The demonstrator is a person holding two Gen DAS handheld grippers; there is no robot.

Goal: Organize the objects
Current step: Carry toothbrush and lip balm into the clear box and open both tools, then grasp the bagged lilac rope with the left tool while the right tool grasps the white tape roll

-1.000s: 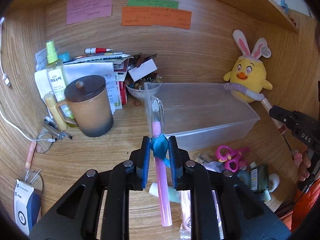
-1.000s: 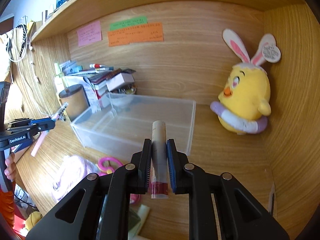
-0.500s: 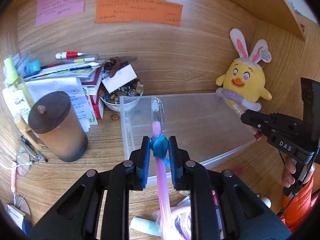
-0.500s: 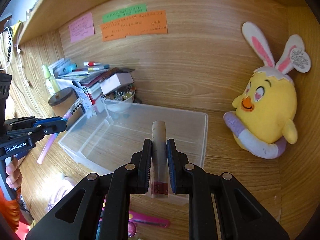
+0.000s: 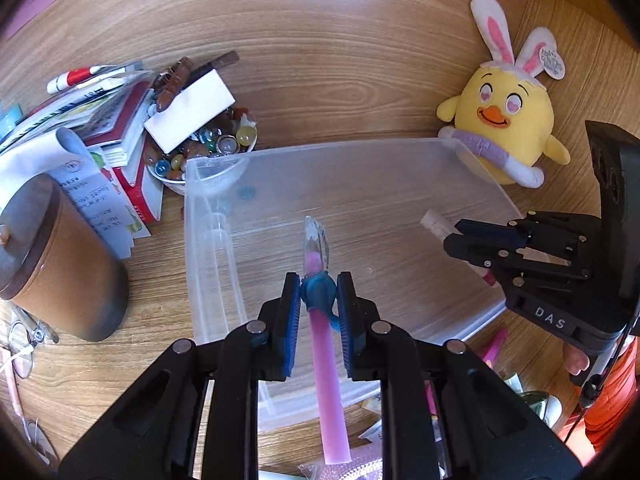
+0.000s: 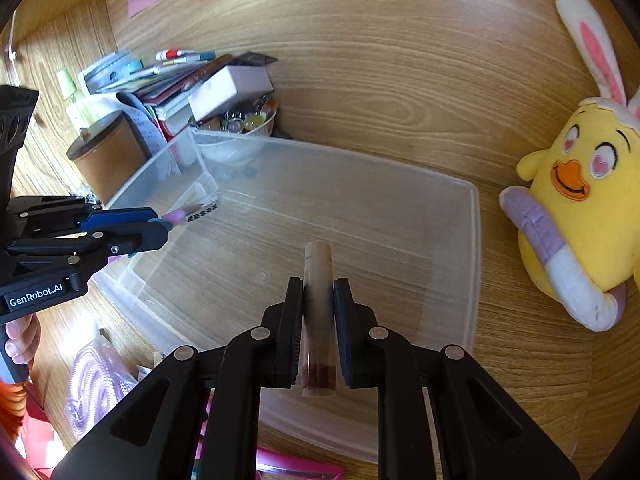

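Two grippers hang over the clear plastic bin [image 5: 400, 184]: the left gripper [image 5: 319, 312] clamps a pink toothbrush [image 5: 326, 376], the right gripper [image 6: 319, 320] clamps a beige tube [image 6: 319, 276]. A plush chick [image 6: 592, 216] sits just beside the bin.

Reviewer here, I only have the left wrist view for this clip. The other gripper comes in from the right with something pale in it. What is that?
Observer: The right gripper is shut on a beige tube with a dark red band at its near end.
Reviewer: Is it over the clear bin?
Observer: Yes, the tube points across the clear bin, above its bare floor.
Reviewer: Anything on the desk nearer than the bin?
Observer: A coiled lilac cord in plastic wrap lies left of the bin's near wall.
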